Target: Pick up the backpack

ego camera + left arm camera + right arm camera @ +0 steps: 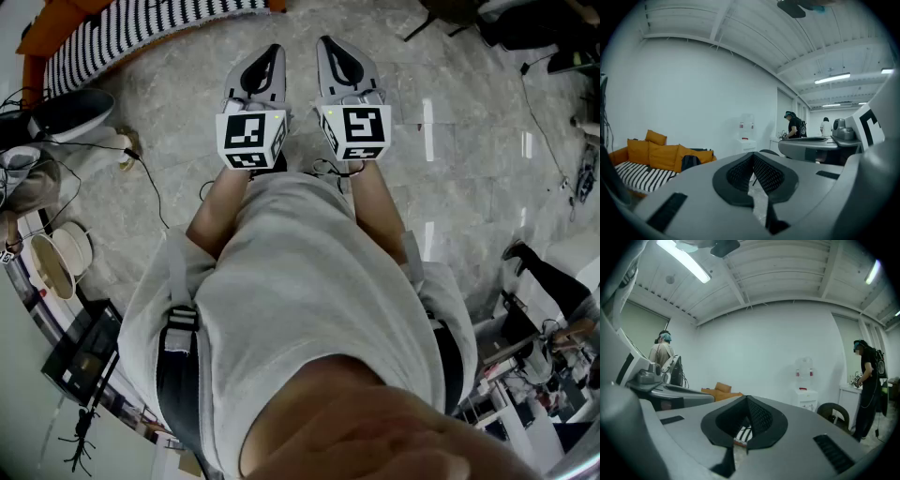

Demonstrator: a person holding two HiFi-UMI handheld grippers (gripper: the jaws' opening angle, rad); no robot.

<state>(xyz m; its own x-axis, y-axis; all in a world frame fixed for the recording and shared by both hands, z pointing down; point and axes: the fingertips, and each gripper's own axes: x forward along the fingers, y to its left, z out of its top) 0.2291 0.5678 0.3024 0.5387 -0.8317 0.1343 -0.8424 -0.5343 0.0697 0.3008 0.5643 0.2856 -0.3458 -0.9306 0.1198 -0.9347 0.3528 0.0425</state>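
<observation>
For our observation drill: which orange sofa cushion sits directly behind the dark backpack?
The rightmost orange cushion; the dark backpack overlaps its front, while the other cushions sit further left, clear of it.

I count two grippers: the left gripper point(270, 54) and the right gripper point(328, 47). One dark backpack point(690, 162). One orange sofa point(651, 154). One water dispenser point(746, 129). Two people farther off, a person in black point(793, 125) and a person in white point(825, 125).
</observation>
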